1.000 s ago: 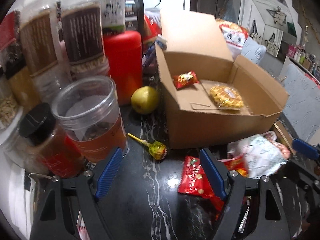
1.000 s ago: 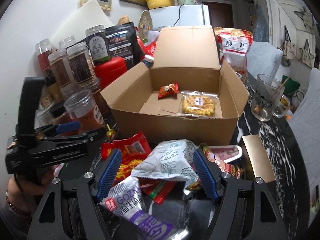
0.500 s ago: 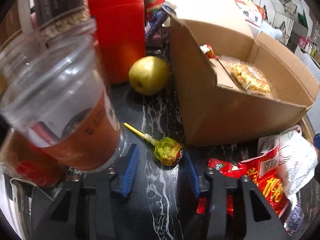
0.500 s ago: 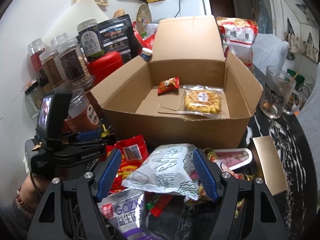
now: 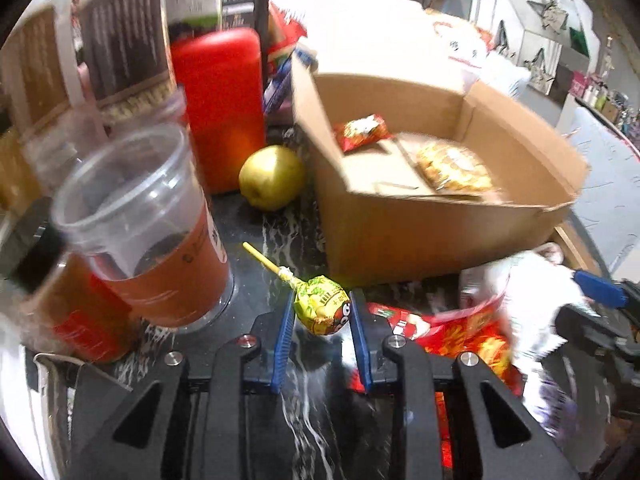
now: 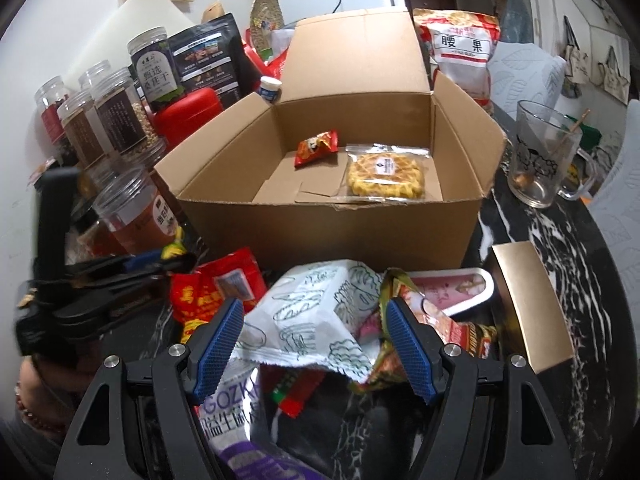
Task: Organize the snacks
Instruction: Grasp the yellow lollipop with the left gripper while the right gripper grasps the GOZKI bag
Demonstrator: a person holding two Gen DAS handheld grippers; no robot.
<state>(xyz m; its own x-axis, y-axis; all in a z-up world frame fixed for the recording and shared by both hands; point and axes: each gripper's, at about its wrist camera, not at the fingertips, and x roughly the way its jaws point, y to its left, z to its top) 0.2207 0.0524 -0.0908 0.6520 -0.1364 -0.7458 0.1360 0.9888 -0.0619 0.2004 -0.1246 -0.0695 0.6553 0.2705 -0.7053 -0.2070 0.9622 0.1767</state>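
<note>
Yellow-green lollipop (image 5: 322, 310) pinched in left tool (image 5: 322, 314); stick at 11 o'clock may snag plastic cup (image 5: 148, 232). Right tool (image 6: 312, 344) open, empty.

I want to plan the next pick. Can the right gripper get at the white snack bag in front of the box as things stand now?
Probably yes: the right gripper is open, the white snack bag lies on top of the pile between its pads, nothing covering it.
</note>
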